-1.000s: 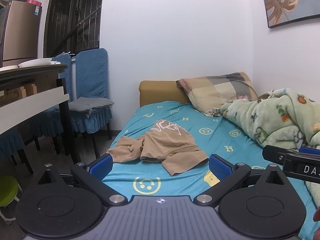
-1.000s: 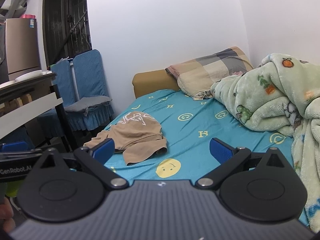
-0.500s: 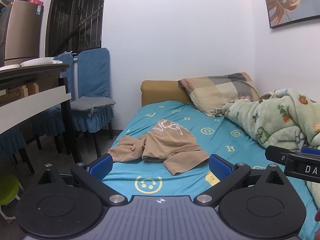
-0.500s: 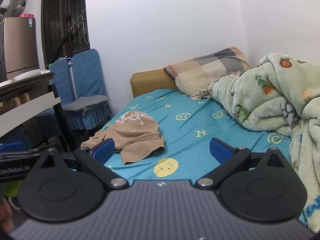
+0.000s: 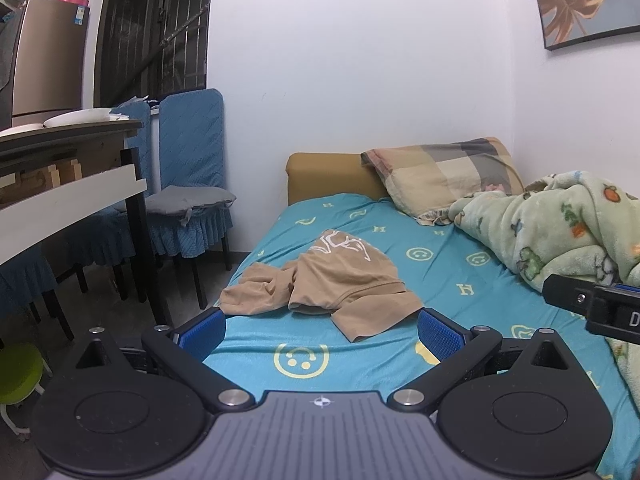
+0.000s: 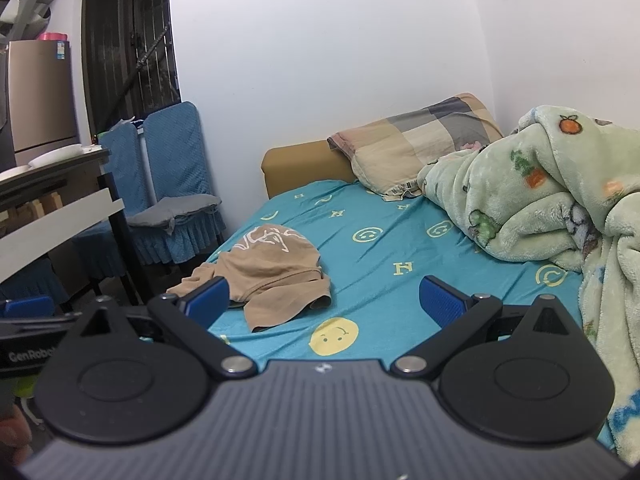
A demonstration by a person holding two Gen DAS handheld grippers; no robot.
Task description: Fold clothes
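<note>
Left wrist view shows the left tongs (image 5: 318,330) spread wide and empty, the crumpled tan shirt (image 5: 332,280) lying just ahead on the blue bed (image 5: 460,280), long axis crosswise, while right wrist view shows the right tongs (image 6: 324,300) equally agape, shirt (image 6: 276,276) ahead-left, so the left is likely nearer.

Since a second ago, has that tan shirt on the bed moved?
No. The shirt lies crumpled on the same spot of the sheet, above the same smiley; only the cameras drifted slightly.

Shirt (image 5: 328,280) on the bed (image 5: 452,280) near its left edge; pillow (image 5: 444,176) behind; blanket (image 5: 560,224) right; chairs (image 5: 188,168) left.
</note>
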